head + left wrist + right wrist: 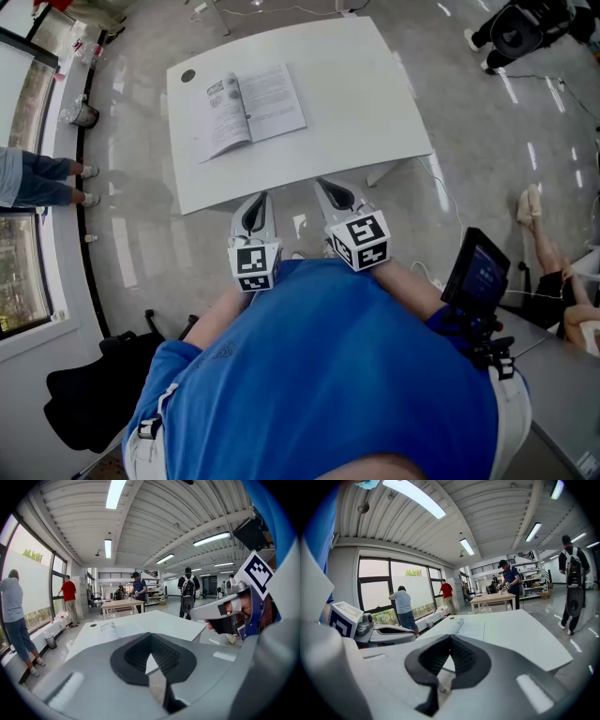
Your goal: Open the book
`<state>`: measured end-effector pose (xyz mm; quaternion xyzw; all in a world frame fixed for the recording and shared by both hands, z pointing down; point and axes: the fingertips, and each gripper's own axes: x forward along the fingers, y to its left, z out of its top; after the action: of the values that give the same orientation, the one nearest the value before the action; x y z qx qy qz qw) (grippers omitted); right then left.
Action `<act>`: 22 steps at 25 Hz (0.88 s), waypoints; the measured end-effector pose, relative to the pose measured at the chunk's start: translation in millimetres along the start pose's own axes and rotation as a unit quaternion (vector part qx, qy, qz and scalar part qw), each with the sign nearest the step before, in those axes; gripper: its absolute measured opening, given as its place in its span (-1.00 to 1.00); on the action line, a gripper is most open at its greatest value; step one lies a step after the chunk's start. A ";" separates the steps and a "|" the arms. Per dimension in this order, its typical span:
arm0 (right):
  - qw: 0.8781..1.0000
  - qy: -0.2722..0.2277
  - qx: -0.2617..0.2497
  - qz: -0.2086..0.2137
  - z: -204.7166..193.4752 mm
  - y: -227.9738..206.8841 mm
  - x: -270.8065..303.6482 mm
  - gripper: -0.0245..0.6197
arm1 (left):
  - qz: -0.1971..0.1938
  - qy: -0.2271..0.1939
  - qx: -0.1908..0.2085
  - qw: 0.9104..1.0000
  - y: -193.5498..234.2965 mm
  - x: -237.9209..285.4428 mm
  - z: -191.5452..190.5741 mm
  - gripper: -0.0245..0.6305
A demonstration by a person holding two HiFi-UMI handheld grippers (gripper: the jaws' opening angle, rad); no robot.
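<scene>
**White table (356, 94), book (248, 108) lying open**

Book spread flat on the far left of the table; left gripper (262, 199) and right gripper (323, 186) hang at the near edge, well apart from it; both jaws together, nothing held; opening looks done; next move probably only holding clear.

A white table (361, 103) is standing on the grey floor (141, 253), carrying 1 book (248, 108) lying open, pages up, with 1 small dark round mark (187, 76) sitting just beyond the book's left page, towards the table's corner.
</scene>
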<state>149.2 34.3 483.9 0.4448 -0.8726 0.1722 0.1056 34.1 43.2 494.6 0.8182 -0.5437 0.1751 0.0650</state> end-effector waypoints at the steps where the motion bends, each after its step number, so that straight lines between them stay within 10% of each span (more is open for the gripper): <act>1: 1.000 0.000 0.000 0.000 0.2 0.9 0.4 -0.91 | 0.000 0.000 0.000 1.000 0.6 -0.6 0.0 -0.90; 22: 1.000 0.006 -0.020 -0.003 2.2 14.1 6.6 -0.91 | -0.001 0.005 -0.009 1.000 9.4 -2.8 -8.2 -0.90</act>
<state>133.8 36.3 481.3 0.4442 -0.8738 0.1572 0.1198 22.8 44.2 500.4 0.8172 -0.5440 0.1744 0.0759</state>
